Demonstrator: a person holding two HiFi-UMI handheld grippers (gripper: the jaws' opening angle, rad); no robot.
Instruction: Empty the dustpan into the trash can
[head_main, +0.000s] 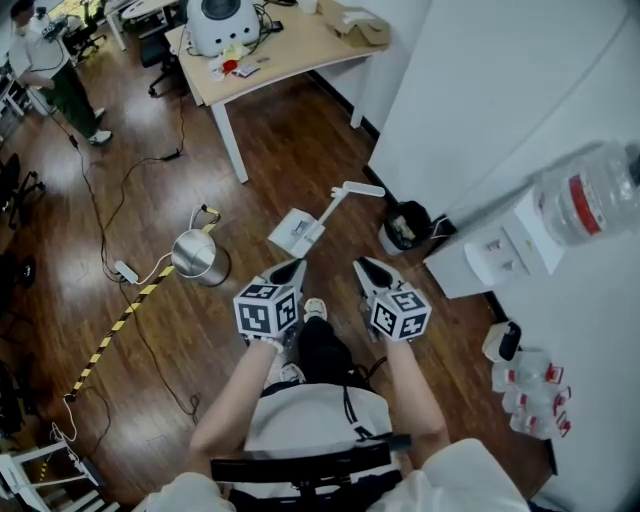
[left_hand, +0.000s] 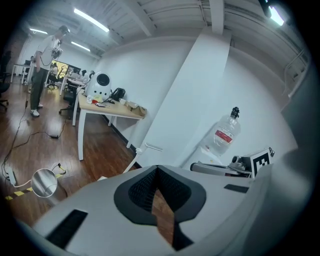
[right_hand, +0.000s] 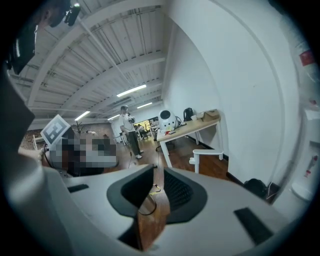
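Observation:
The white dustpan (head_main: 296, 233) stands on the wooden floor, its long handle (head_main: 357, 189) leaning up toward the white wall. A round metal trash can (head_main: 197, 257) sits to its left, and a small black bin (head_main: 405, 225) stands by the wall on its right. My left gripper (head_main: 290, 270) hovers just short of the pan with its jaw tips together and nothing in them. My right gripper (head_main: 368, 270) is level with it, jaws slightly apart and empty. The left gripper view shows the metal can (left_hand: 45, 182) low at the left. In the right gripper view the handle's top (right_hand: 206, 155) stands ahead.
A wooden desk (head_main: 290, 55) with a white device stands farther back. Cables and yellow-black tape (head_main: 120, 320) run across the floor at the left. A water dispenser (head_main: 500, 250) with a bottle stands by the wall on the right. A person (head_main: 50, 70) stands far left.

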